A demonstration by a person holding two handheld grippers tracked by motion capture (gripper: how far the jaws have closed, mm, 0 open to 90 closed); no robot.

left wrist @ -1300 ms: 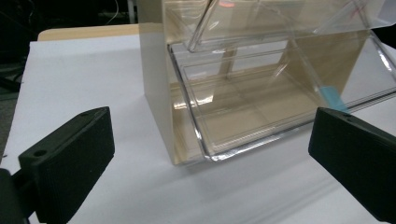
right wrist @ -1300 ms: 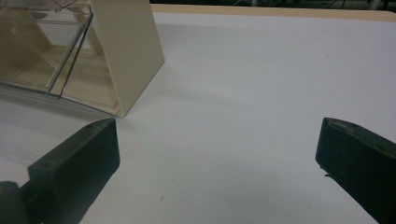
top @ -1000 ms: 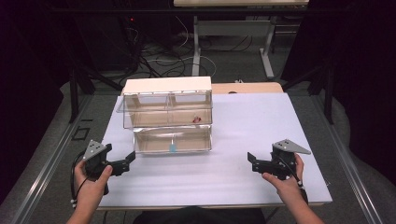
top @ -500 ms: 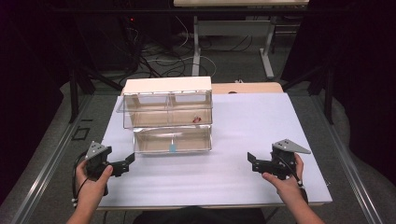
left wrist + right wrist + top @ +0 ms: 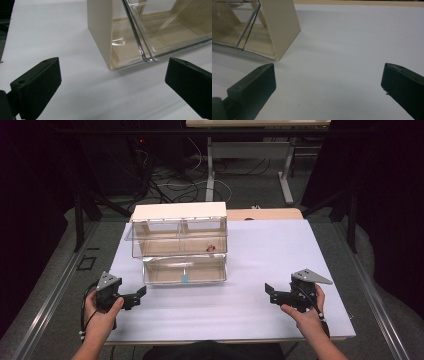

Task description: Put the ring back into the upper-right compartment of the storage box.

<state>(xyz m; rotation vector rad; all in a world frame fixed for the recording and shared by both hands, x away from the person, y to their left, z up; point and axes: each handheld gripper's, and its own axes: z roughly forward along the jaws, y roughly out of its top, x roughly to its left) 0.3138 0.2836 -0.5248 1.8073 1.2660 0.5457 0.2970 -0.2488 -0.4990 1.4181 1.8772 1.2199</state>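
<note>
In your high view, the small red item (image 5: 210, 248) in the upper right compartment of the cream-framed clear plastic drawer cabinet (image 5: 177, 212) is too small to identify, as is the pale blue spot (image 5: 185, 279) on the lower drawer. Your forearms run off the bottom edge. In both gripper views the cabinet is cropped by the top edge, and each right-hand black jaw by the right edge.

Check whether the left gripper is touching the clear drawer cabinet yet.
Apart. In the left gripper view, bare white table lies between the open jaws of the left gripper and the drawer cabinet; the high view agrees.
</note>
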